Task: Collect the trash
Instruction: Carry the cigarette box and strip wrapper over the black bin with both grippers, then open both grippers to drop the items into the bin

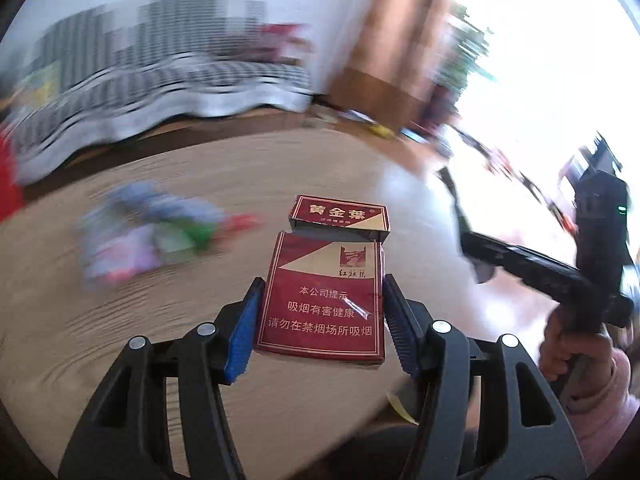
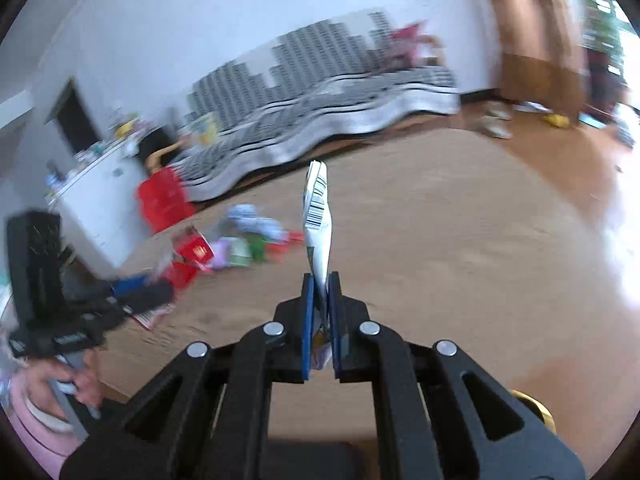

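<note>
Two pieces of trash are held above the wooden floor (image 2: 440, 220): a red cigarette pack (image 1: 320, 300), lid flipped open, is clamped flat between the left gripper (image 1: 322, 316), and a thin crumpled white wrapper (image 2: 318, 220) is pinched upright in the closed right gripper (image 2: 320, 312). Farther left, blurred colourful litter (image 2: 248, 240) is scattered before a checked sofa (image 2: 320, 112).

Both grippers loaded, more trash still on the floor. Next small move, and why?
Probably carry both to a bin, none identifiable here. The left gripper clamps a red cigarette pack, the right gripper pinches a flat white wrapper; neither can take the floor pile.
</note>
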`<state>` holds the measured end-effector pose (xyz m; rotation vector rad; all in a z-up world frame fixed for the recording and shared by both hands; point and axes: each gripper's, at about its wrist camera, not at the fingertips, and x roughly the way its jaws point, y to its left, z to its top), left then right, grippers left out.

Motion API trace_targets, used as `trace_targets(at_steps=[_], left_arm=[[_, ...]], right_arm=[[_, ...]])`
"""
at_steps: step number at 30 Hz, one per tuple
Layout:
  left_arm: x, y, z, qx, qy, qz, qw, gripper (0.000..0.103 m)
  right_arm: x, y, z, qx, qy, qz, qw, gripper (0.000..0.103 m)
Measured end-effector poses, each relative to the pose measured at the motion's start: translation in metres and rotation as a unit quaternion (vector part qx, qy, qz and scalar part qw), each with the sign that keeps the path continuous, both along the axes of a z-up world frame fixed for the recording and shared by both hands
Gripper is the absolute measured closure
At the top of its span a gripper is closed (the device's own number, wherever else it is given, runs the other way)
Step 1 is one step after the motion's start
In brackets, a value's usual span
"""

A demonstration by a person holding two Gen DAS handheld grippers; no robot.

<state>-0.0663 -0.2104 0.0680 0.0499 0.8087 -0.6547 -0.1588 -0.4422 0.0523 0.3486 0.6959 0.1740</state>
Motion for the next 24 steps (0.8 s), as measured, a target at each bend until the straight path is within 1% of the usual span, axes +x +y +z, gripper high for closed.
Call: trace_targets(at_steps=[1, 2, 3, 4, 6, 7, 8, 10, 12, 13, 14, 16, 19, 20, 21, 22, 23, 24], left_arm=[[-0.011, -0.038, -0.004, 0.008, 0.008, -0.038, 0.9992, 0.046], [-0.02, -0.069, -0.011, 0.014, 0.024, -0.069, 0.9972, 0.046], [-0.031, -0.101, -0.023, 0.018, 0.047, -0.102, 0.9936, 0.046], [-0.04, -0.121, -0.033, 0.023, 0.063, -0.122, 0.9902, 0.046], [-0.061, -0.165, -0.062, 0.045, 0.095, -0.167, 0.9804, 0.046], [-0.076, -0.189, -0.086, 0.061, 0.121, -0.195, 0.9715, 0.046], [-0.084, -0.2, -0.101, 0.067, 0.14, -0.208, 0.9658, 0.046], [-0.095, -0.217, -0.13, 0.086, 0.177, -0.22, 0.9554, 0.046], [-0.097, -0.224, -0.144, 0.105, 0.191, -0.221, 0.9506, 0.046], [-0.098, -0.228, -0.147, 0.112, 0.194, -0.222, 0.9491, 0.046], [-0.097, -0.23, -0.148, 0.114, 0.192, -0.221, 0.9493, 0.046], [-0.097, -0.233, -0.15, 0.122, 0.188, -0.218, 0.9499, 0.046], [-0.099, -0.231, -0.16, 0.13, 0.202, -0.205, 0.9488, 0.046], [-0.099, -0.232, -0.162, 0.13, 0.206, -0.201, 0.9489, 0.042], [-0.099, -0.231, -0.162, 0.126, 0.208, -0.198, 0.9494, 0.036], [-0.1, -0.231, -0.161, 0.125, 0.203, -0.197, 0.951, 0.019], [-0.097, -0.234, -0.158, 0.125, 0.193, -0.196, 0.9534, 0.009], [-0.099, -0.232, -0.153, 0.118, 0.178, -0.195, 0.9572, 0.008]], right_arm=[[-0.022, -0.029, -0.01, 0.0, 0.01, -0.025, 1.0, 0.095], [-0.035, -0.046, -0.018, 0.003, 0.019, -0.04, 0.999, 0.095], [-0.054, -0.07, -0.032, 0.011, 0.034, -0.06, 0.998, 0.095], [-0.067, -0.085, -0.042, 0.018, 0.045, -0.074, 0.996, 0.095], [-0.096, -0.117, -0.079, 0.029, 0.083, -0.102, 0.991, 0.095], [-0.106, -0.128, -0.097, 0.037, 0.104, -0.111, 0.988, 0.095], [-0.118, -0.14, -0.121, 0.053, 0.132, -0.124, 0.982, 0.095], [-0.132, -0.151, -0.155, 0.083, 0.164, -0.134, 0.974, 0.095], [-0.142, -0.159, -0.18, 0.096, 0.182, -0.137, 0.969, 0.095], [-0.145, -0.16, -0.184, 0.101, 0.185, -0.136, 0.968, 0.095], [-0.146, -0.163, -0.191, 0.111, 0.19, -0.135, 0.966, 0.095], [-0.143, -0.166, -0.195, 0.117, 0.19, -0.134, 0.965, 0.096], [-0.143, -0.164, -0.195, 0.125, 0.19, -0.125, 0.966, 0.095], [-0.143, -0.164, -0.195, 0.131, 0.19, -0.121, 0.965, 0.095], [-0.141, -0.165, -0.193, 0.141, 0.193, -0.115, 0.964, 0.091], [-0.138, -0.167, -0.191, 0.148, 0.199, -0.115, 0.962, 0.074], [-0.139, -0.171, -0.191, 0.151, 0.202, -0.122, 0.96, 0.057], [-0.143, -0.175, -0.187, 0.149, 0.198, -0.134, 0.959, 0.021]])
